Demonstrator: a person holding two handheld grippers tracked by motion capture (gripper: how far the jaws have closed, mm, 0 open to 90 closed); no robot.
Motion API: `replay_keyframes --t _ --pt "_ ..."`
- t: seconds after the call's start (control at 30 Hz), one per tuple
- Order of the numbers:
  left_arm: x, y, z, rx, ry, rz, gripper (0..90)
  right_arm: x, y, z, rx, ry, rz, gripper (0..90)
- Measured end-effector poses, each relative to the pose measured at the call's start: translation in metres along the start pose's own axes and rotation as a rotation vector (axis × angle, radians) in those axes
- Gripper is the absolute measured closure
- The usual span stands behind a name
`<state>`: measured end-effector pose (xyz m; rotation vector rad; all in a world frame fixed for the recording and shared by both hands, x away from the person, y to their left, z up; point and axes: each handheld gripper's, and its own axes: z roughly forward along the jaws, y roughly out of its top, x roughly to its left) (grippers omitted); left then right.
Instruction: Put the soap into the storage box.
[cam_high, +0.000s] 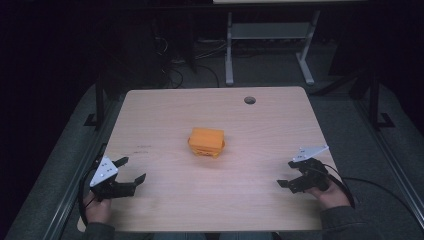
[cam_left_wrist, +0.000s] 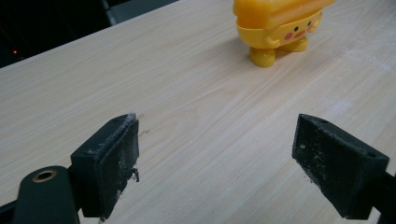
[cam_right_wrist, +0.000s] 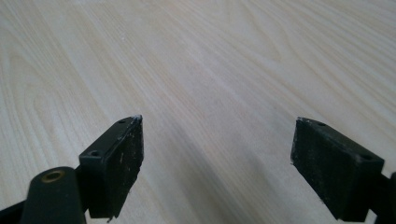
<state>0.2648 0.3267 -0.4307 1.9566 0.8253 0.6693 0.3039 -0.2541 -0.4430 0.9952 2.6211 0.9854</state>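
Note:
A small orange-yellow toy box (cam_high: 206, 141) with a cartoon face and stubby feet stands in the middle of the light wooden table (cam_high: 160, 120). In the left gripper view the toy box (cam_left_wrist: 279, 28) sits at the upper right, well beyond the jaws. My left gripper (cam_high: 131, 169) rests open near the table's front left, held by a hand. My right gripper (cam_high: 288, 173) is open at the front right, also apart from the toy. Between the left gripper's (cam_left_wrist: 215, 140) jaws and the right gripper's (cam_right_wrist: 217, 140) jaws there is bare wood.
A round cable hole (cam_high: 249, 100) lies near the table's far edge. Beyond the table stand a white desk frame (cam_high: 270, 37) and cables on a dark floor. Black rails (cam_high: 100, 107) run along both sides of the table.

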Motion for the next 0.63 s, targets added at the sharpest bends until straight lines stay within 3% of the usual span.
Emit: replay_keyframes --t 0.23,0.43,0.63 --pt "-0.001 0.000 0.000 -0.002 0.000 -0.002 13.9 0.006 -0.011 -0.001 -0.016 -0.009 0.004 16.5" --pt "-0.001 0.000 0.001 0.000 -0.002 0.000 13.9 0.012 -0.022 -0.001 -0.057 -0.014 0.040 15.9" --pt "-0.002 0.001 0.000 0.003 -0.004 0.006 13.9 0.022 -0.032 -0.005 -0.088 -0.047 0.042 14.7"
